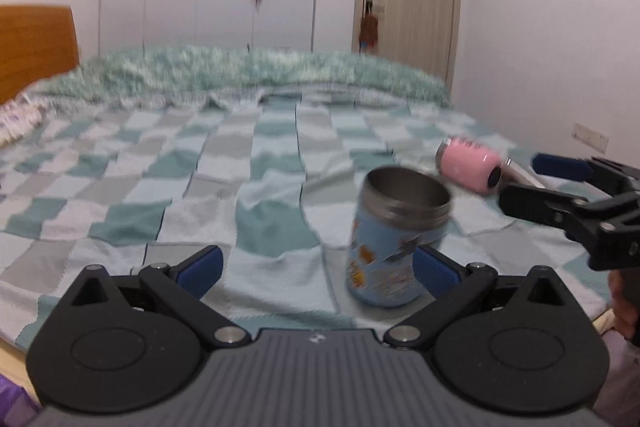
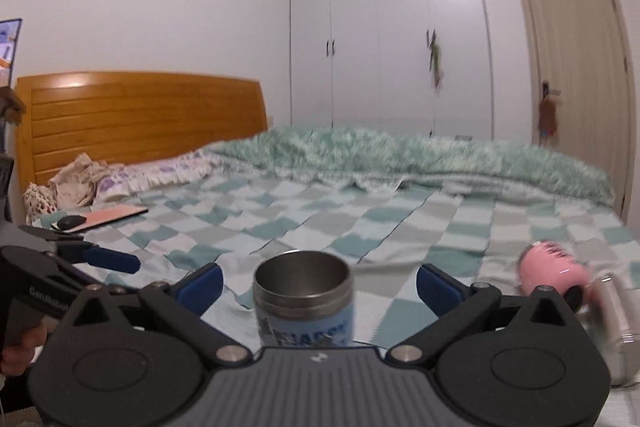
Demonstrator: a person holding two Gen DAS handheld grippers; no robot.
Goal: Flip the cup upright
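A light-blue steel cup with cartoon stickers stands upright, mouth up, on the checkered bed cover. In the left wrist view it sits just inside the right finger of my open left gripper, not gripped. In the right wrist view the cup stands between the wide-open fingers of my right gripper, untouched. A pink cup lies on its side behind it, also in the right wrist view. The right gripper shows from the side in the left wrist view.
A silver lid or bottle part lies beside the pink cup. A folded green blanket runs along the far side. A phone and dark object lie near the pillows and wooden headboard. The left gripper shows at the left.
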